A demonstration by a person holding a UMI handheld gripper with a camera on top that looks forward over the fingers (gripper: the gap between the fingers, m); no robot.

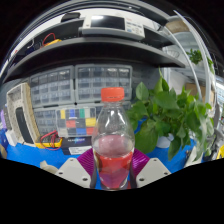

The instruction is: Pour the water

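Note:
A clear plastic bottle (112, 140) with an orange cap (113, 94) stands upright between my fingers. Its lower half holds a pinkish-red liquid. My gripper (112, 165) is shut on the bottle: the magenta pads (86, 161) press against its sides at the level of the liquid. The bottle's base is hidden below the fingers.
A green leafy plant (168, 112) stands just right of the bottle. Behind are shelves with clear drawer boxes (78, 86) and coloured items (72, 122). A white appliance (24, 112) stands at the left on the blue work surface (30, 152).

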